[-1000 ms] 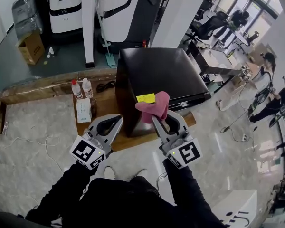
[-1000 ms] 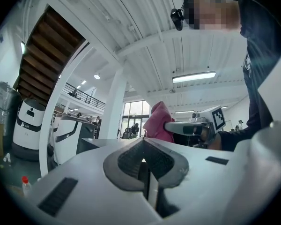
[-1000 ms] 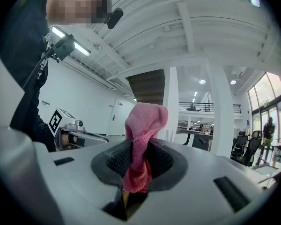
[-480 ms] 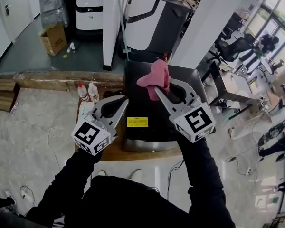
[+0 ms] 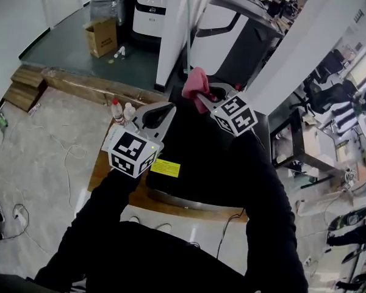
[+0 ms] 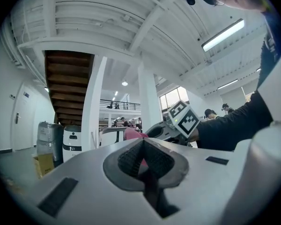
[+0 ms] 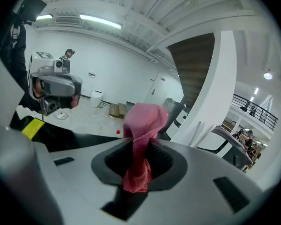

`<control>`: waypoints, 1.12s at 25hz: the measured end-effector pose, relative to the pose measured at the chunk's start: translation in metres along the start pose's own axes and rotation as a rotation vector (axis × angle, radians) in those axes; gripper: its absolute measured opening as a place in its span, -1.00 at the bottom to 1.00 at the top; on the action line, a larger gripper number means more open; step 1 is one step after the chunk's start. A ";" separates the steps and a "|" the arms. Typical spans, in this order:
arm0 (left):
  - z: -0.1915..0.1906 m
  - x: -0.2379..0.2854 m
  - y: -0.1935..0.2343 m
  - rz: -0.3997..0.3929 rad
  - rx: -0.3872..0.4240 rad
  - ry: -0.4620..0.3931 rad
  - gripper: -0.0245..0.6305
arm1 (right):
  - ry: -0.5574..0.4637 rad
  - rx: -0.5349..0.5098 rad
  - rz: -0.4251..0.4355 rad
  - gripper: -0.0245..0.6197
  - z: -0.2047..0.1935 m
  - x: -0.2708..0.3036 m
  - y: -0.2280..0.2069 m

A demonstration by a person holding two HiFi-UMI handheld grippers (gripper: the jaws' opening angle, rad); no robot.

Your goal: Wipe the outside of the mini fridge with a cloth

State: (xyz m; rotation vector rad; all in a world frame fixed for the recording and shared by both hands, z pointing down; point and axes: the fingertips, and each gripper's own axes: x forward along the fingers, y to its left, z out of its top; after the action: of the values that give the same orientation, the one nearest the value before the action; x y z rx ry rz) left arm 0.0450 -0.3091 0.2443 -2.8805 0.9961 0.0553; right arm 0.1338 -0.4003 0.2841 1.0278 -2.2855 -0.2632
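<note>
Two grippers logged: right gripper [image 5: 202,97] clamps the pink cloth [image 5: 195,83] at upper centre, over the far edge of the mini fridge [image 5: 195,163]; left gripper [image 5: 163,112] closed on nothing. We judge wiping barely begun; contact unclear.

1. The mini fridge [image 5: 189,145] stands on a low platform [image 5: 100,171].
2. Two bottles [image 5: 122,111] stand just left of the fridge.
3. The cloth [image 5: 195,83], in the right gripper [image 5: 202,96] jaws, is over the fridge's far edge.
</note>
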 end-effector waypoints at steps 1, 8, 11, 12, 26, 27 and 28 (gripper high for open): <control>-0.003 0.001 0.004 0.010 -0.001 0.008 -0.91 | 0.022 -0.003 0.004 -0.67 -0.008 0.013 -0.005; -0.016 -0.001 0.027 0.030 -0.023 0.037 -0.91 | 0.156 -0.008 0.054 -0.68 -0.041 0.071 -0.012; -0.020 -0.002 0.030 0.017 -0.034 0.037 -0.91 | 0.174 0.033 0.086 -0.69 -0.049 0.079 -0.010; -0.021 -0.003 0.030 0.012 -0.037 0.039 -0.91 | 0.173 0.051 0.100 -0.70 -0.049 0.078 -0.009; -0.037 -0.048 0.013 -0.052 -0.072 0.057 -0.91 | 0.191 0.093 0.191 -0.71 -0.038 0.036 0.062; -0.037 -0.050 0.010 -0.057 -0.072 0.056 -0.91 | 0.191 0.093 0.198 -0.71 -0.037 0.031 0.068; -0.037 -0.053 0.008 -0.062 -0.071 0.055 -0.91 | 0.189 0.093 0.205 -0.71 -0.036 0.027 0.075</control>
State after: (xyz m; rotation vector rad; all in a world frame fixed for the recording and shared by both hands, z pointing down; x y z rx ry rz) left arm -0.0014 -0.2861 0.2840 -2.9910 0.9312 0.0073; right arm 0.0960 -0.3662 0.3554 0.8178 -2.2245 0.0245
